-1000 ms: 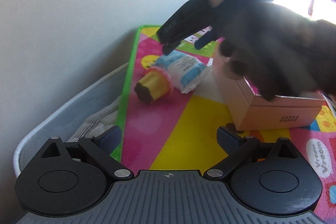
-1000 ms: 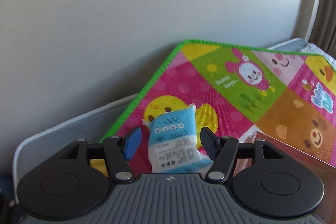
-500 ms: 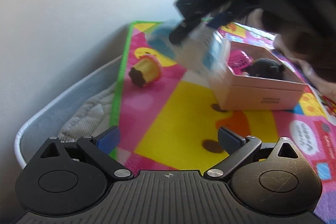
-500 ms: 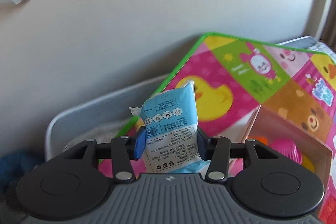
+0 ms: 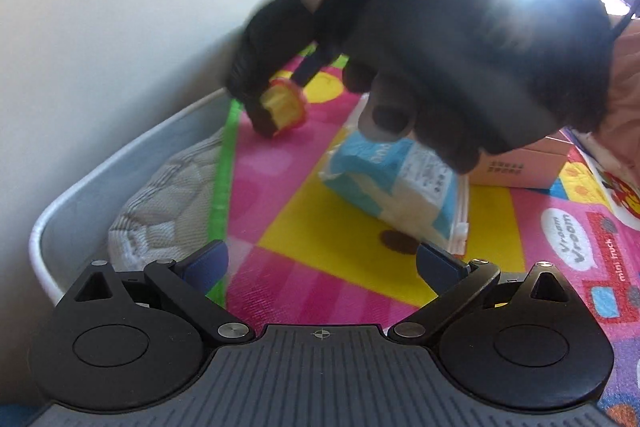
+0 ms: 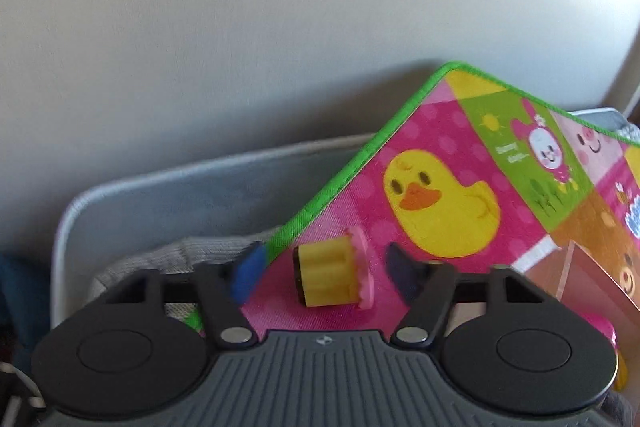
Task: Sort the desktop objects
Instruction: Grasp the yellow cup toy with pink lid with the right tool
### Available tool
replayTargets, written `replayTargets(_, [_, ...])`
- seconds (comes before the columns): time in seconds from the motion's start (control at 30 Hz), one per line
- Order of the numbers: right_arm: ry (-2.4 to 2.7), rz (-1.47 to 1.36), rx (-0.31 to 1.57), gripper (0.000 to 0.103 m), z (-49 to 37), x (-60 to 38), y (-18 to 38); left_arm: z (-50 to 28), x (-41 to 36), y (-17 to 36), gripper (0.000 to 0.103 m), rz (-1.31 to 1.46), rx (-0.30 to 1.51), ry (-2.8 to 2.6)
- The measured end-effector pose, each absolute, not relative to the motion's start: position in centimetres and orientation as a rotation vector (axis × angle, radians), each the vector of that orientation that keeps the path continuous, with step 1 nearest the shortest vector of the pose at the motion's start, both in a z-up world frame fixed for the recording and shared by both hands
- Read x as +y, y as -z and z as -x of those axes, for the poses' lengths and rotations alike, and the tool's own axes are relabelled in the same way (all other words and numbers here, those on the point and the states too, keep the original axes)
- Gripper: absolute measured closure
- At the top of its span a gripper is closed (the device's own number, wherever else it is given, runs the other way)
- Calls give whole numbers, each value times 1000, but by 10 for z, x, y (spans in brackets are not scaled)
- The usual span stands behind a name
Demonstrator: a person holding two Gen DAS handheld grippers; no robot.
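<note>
Over play mat (image 6: pixel 452 131), right hand-held gripper (image 6: pixel 324 269) straddles toy cupcake (image 6: pixel 330 273), open.

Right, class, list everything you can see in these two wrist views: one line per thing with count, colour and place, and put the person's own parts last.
Toy cupcake: one, yellow with a pink rim and dark end, lying on its side on the mat between the right gripper's open fingers.
Tissue pack: one, blue and white, lying on the mat beside the box.
Box: one, pinkish cardboard, on the mat, mostly hidden behind the hand.
Play mat: one, multicoloured cartoon squares with a green edge.
Tray: one, pale grey-blue, under the mat.
Cloth: one, grey, in the tray by the mat's edge.
Left gripper: one, black, open, empty.
Right gripper: one, black, open around the cupcake.
Gloved hand: one, black, holding the right gripper.
</note>
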State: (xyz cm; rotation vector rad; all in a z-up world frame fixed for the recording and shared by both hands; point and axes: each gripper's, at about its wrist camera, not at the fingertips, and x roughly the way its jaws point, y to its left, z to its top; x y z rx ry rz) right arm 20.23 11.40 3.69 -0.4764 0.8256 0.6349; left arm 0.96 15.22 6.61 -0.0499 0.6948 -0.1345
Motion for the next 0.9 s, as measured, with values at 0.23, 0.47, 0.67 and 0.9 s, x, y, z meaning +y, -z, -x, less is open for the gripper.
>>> replayTargets(0.23, [-692,408,781,62,-137,65,-83,3,148,-70,1,40,699,144])
replayTargets(0.47, [-566,600,766,61,-63,-32,-77,16,127,-72,0,23,720,112])
replayTargets(0.67, [-471,842,593,61,-26,-46,-13,23,128,-82,0,44,700,52])
replayTargets(0.9, [-607,761,566,41,10,-38,-13,30,139,-87,0,46,719,-32])
